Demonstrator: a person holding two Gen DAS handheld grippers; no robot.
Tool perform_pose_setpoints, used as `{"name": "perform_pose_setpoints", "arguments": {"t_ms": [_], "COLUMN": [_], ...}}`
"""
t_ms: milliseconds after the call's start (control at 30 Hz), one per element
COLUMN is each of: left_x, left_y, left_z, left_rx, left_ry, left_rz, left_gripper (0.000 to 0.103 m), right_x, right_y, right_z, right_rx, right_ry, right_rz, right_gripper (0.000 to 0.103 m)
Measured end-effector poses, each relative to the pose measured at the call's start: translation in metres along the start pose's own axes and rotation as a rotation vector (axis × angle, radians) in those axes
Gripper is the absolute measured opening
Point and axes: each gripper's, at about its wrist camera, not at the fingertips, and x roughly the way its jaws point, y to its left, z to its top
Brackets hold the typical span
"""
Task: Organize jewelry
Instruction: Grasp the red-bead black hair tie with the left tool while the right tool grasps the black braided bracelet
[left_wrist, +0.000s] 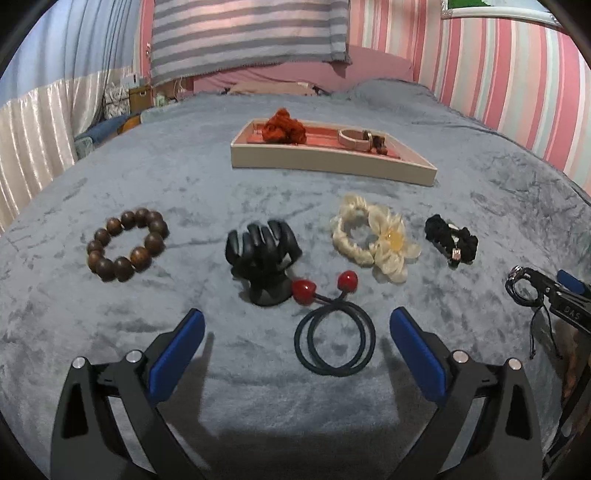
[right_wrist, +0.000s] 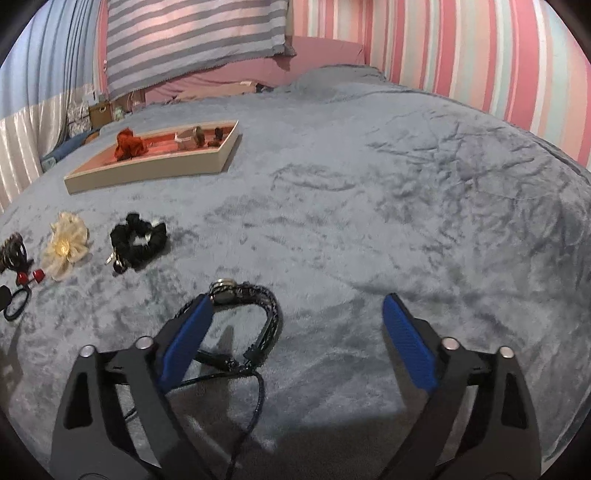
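Braided bracelet (right_wrist: 255, 325) lay on the bed's (right_wrist: 406, 221) near edge, beside the right hand-held gripper's (right_wrist: 295, 328) left finger — jaws wide, gripping nothing. Light, limp cord; likely best pinched across the band. Left hand-held gripper (left_wrist: 295, 343) open too, straddling a hair tie (left_wrist: 334, 341).

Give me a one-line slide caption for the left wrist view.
Open left hand-held gripper above a dark hair tie; bracelets and scrunchies await the tray.
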Motion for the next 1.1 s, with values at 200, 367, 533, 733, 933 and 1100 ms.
{"name": "perform_pose_setpoints", "arguments": {"t_ms": [200, 367, 533, 733, 933, 1100], "left_x": [0.012, 0.018, 0.02, 0.019, 0.018, 0.015], "left_y": [0.004, 0.001, -0.001, -0.008, -0.005, -0.005], "left_z": [-0.001, -0.001, -0.002, -0.004, -0.004, -0.005], "left_rx": [-0.016, -0.003, 0.006, 0.04, 0.026, 0.023], "left_ry": [0.044, 0.06, 0.067, 0.064, 0.064, 0.057], "left_rz": [-0.018, -0.018, -0.034, -0.034, -0.052, -0.067], "left_gripper": [0.078, 0.069, 0.056, 0.043, 0.031, 0.023], "right_x": [0.01, 0.013, 0.016, 0.017, 0.018, 0.017], "right_y": [-0.006, -0.006, -0.004, -0.003, -0.001, 0.0], "right_z": [-0.001, -0.001, -0.001, -0.002, -0.002, -0.002], "right_rx": [0.026, 0.027, 0.021, 0.009, -0.005, -0.006], "right_ry": [0.033, 0.047, 0.059, 0.057, 0.059, 0.056], "right_rz": [0.027, 0.026, 0.013, 0.007, 0.013, 0.023], "right_gripper": [0.071, 0.066, 0.061, 0.052, 0.042, 0.03]}}
